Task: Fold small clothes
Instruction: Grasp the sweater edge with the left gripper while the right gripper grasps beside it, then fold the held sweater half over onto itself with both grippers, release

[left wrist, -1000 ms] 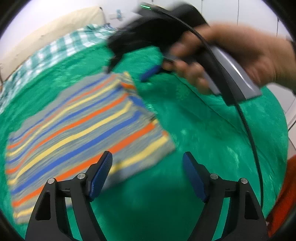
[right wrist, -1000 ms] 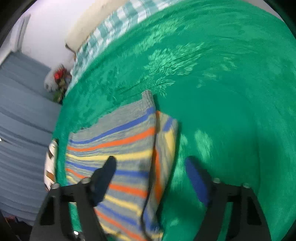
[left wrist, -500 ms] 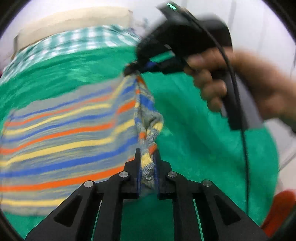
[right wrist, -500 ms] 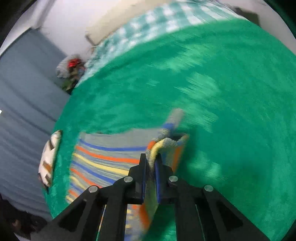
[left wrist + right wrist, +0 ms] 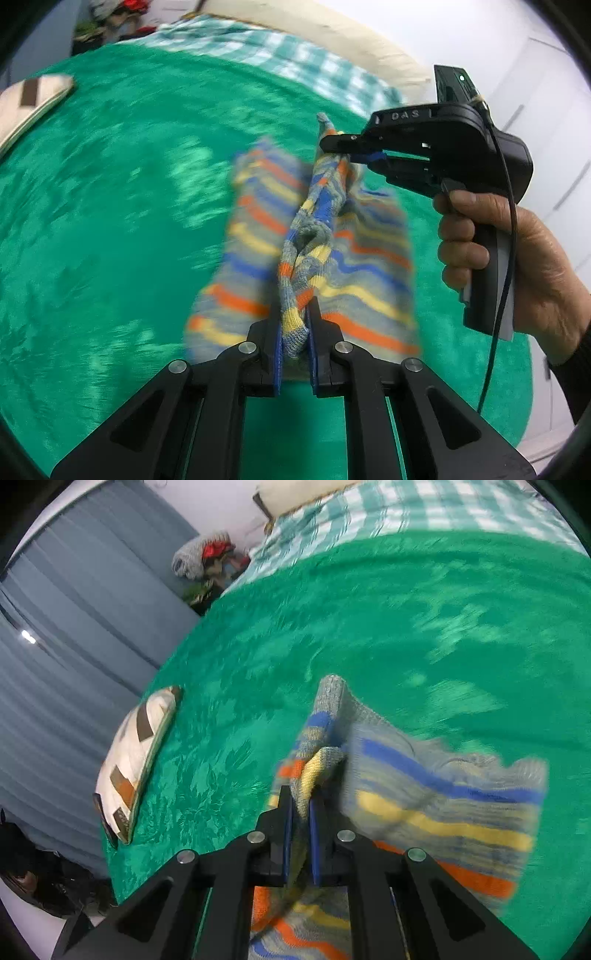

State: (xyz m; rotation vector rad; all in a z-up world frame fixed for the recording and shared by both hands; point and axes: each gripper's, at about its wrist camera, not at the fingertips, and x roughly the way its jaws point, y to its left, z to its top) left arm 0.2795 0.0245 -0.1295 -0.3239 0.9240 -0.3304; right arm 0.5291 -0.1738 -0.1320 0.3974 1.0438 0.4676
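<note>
Since half a second ago: striped garment (image 5: 325,236) lifted off the green bedspread (image 5: 110,221), now hanging in two blurred flaps between the grippers.
Left gripper (image 5: 294,343): fingers nearly closed, pinching the garment's bunched near edge.
Right gripper (image 5: 300,823): fingers nearly closed on the garment's far edge; casing reads "DAS" in the left view; held by one hand (image 5: 517,258).
Count: one garment, two grippers, one patterned pillow (image 5: 136,760) at left on the bedspread, one checked cloth (image 5: 295,59) at far edge.
</note>
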